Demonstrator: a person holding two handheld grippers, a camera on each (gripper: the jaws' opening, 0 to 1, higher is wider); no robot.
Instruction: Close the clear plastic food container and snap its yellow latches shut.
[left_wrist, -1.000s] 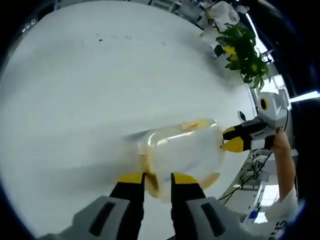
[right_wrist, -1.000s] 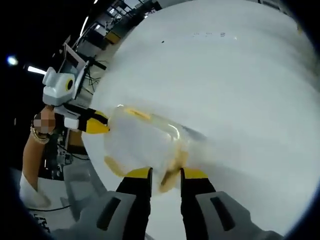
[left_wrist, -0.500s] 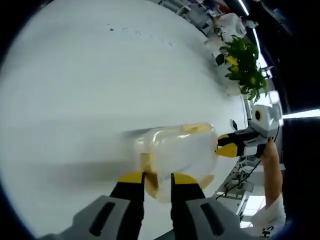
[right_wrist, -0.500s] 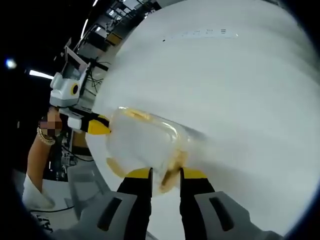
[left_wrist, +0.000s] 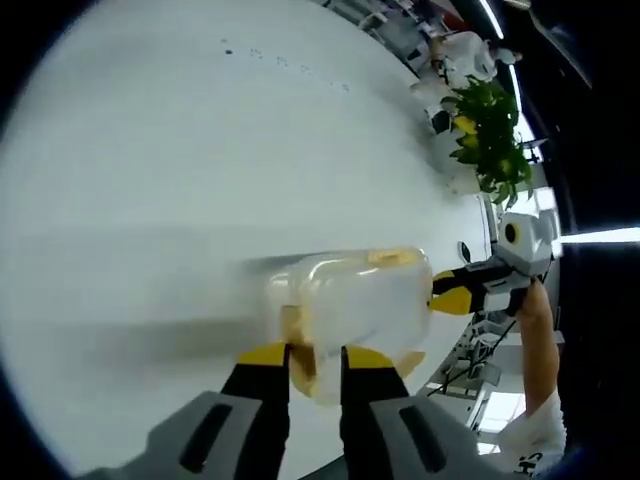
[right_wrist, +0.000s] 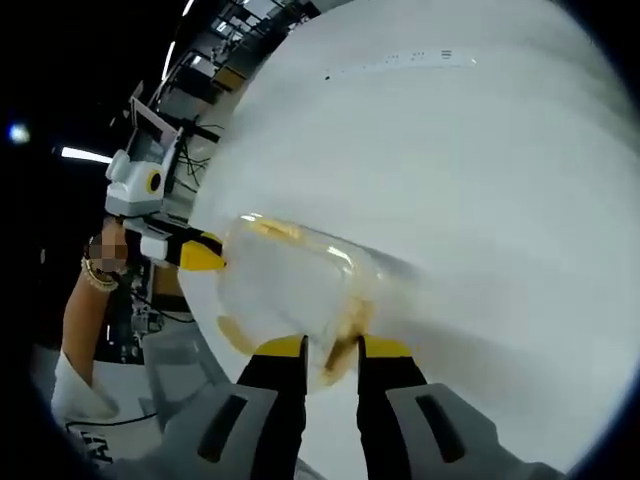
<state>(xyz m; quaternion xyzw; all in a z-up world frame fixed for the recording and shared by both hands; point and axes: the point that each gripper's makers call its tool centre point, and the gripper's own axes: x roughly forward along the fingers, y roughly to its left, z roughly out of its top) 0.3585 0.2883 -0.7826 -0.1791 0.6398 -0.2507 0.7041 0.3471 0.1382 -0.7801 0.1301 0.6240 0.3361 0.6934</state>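
Note:
The clear plastic food container (left_wrist: 350, 300) lies on its side over the white round table (left_wrist: 150, 150), lid on, with yellow latches at its ends. My left gripper (left_wrist: 317, 358) is shut on the near end, a yellow latch (left_wrist: 298, 362) pinched between its yellow-tipped jaws. My right gripper (left_wrist: 455, 292) comes in from the right and holds the opposite end. In the right gripper view the container (right_wrist: 290, 290) stretches away from my right gripper (right_wrist: 333, 350), which is shut on a yellow latch (right_wrist: 340, 352). The left gripper (right_wrist: 195, 255) is at the far end.
A green leafy plant (left_wrist: 490, 120) and white figures (left_wrist: 465, 55) stand near the table's far right edge. The person's arm (left_wrist: 535, 340) reaches in behind the right gripper, and a wrist with a bracelet (right_wrist: 95, 275) is behind the left. Cables and equipment lie beyond the table edge.
Both views have drifted slightly with the hands. The container stays held between the two grippers, and neither grip has changed.

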